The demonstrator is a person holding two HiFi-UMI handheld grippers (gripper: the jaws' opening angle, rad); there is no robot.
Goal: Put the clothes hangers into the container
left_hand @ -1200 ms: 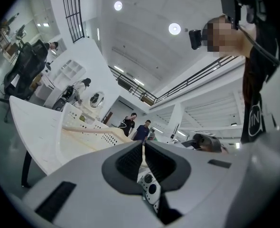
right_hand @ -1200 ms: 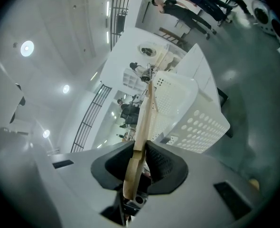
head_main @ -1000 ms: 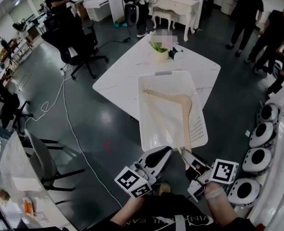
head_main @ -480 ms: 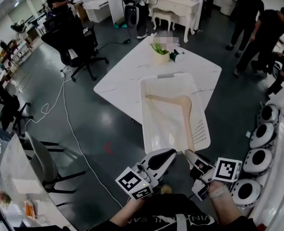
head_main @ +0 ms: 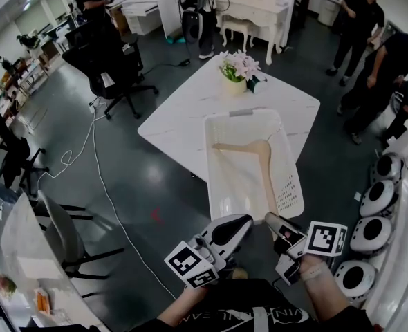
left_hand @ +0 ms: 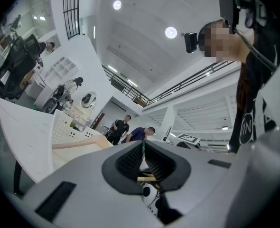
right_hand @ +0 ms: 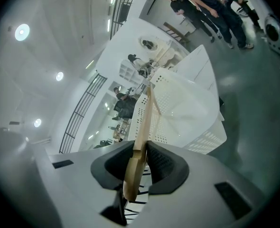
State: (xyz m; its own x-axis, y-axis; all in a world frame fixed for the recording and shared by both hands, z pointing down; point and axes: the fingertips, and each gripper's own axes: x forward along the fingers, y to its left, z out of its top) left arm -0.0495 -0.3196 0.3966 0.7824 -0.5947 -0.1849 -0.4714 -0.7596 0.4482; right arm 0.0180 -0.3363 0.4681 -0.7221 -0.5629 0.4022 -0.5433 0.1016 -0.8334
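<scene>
Clamped tight, the right gripper point(head_main: 270, 218) held the near end of the wooden hanger point(head_main: 267, 175), the pale wood pinched flat between its dark pads. Just beside it on the left, the left gripper point(head_main: 247, 219) had its jaws pressed together with nothing between them, its tip close to the right one's. A row of round white housings point(head_main: 370, 230) ran along the right edge near the person. Just ahead of both tips was the near rim of the white container point(head_main: 287, 185), and the held arm of the hanger crossed over that rim. The container sat on a white table point(head_main: 183, 109), its near end reaching past the table's edge. Beyond it on the table stood a pot of flowers point(head_main: 237, 66). A white cable point(head_main: 93, 154) trailed over the dark floor at the left, a black office chair point(head_main: 110, 64) stood further back, and people point(head_main: 362, 16) stood at the far right.

The hanger was light, bare wood, bent in a wide V. One arm ran along the container's perforated right wall to the gripper; the other lay across the bottom toward the left wall.

Compared with a second before, the grip was the same and the hanger lay much as it had, while the people at the far right had shifted
</scene>
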